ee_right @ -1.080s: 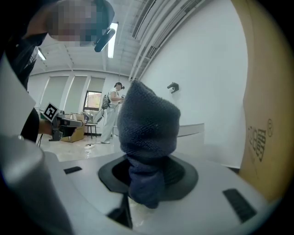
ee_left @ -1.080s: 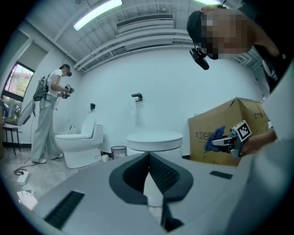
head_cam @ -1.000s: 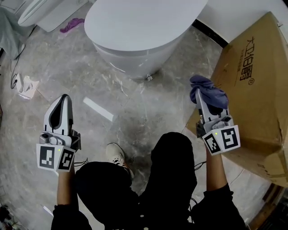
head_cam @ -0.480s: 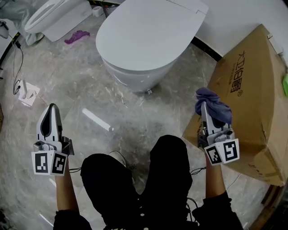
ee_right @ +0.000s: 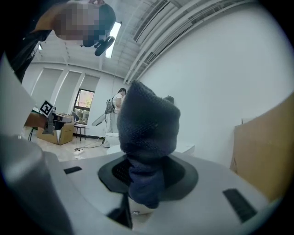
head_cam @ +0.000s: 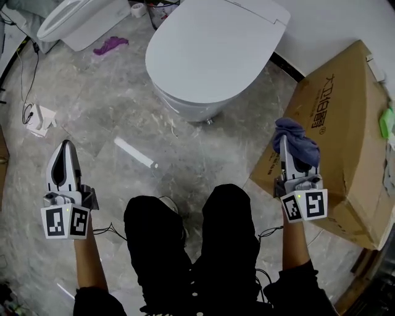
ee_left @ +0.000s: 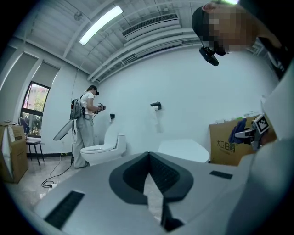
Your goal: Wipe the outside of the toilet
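The right gripper has its jaws clamped on a bunched dark blue cloth, which bulges above the jaw tips. From the head view it sits against the left edge of a large brown cardboard box. The left gripper is closed on nothing, its 2 black pads meeting at the tips. It hangs above the grey marbled tile floor, well to the left of the person's black-clad legs. The white toilet, lid down, stands ahead between the 2 grippers, apart from both and just left of the box. A flat white strip lies on the floor near its base. At the floor's far left corner stands a second white toilet, with a purple rag beside it.
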Action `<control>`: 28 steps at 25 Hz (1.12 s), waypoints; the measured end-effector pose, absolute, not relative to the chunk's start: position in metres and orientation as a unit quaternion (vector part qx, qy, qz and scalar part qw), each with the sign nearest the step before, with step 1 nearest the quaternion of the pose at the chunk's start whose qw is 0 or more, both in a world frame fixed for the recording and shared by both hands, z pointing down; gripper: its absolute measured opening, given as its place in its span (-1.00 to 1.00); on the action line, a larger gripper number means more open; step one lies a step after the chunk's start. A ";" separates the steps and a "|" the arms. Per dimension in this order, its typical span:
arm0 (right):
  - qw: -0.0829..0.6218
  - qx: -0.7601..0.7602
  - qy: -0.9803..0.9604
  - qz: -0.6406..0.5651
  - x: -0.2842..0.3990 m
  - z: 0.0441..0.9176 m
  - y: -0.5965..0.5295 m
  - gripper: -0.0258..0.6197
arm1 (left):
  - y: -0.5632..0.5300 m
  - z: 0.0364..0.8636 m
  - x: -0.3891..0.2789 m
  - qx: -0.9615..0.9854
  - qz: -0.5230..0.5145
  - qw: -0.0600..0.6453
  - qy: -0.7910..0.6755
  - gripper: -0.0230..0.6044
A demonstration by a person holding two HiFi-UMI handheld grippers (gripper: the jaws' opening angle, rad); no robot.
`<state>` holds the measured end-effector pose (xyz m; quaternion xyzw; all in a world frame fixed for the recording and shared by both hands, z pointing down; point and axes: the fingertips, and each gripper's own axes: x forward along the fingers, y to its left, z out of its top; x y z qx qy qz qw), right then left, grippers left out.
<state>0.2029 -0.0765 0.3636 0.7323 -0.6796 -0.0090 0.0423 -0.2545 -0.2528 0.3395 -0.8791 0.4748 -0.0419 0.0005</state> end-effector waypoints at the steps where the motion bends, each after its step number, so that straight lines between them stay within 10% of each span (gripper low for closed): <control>1: 0.045 0.733 -0.679 -0.005 0.202 0.352 -0.076 -0.54 | -0.251 0.329 -0.254 -0.879 -0.048 -0.003 0.474 -0.89; 28: 0.040 0.744 -0.667 0.017 0.195 -0.048 -0.084 -0.54 | -0.223 -0.025 -0.244 -0.867 -0.084 -0.081 0.485 -0.89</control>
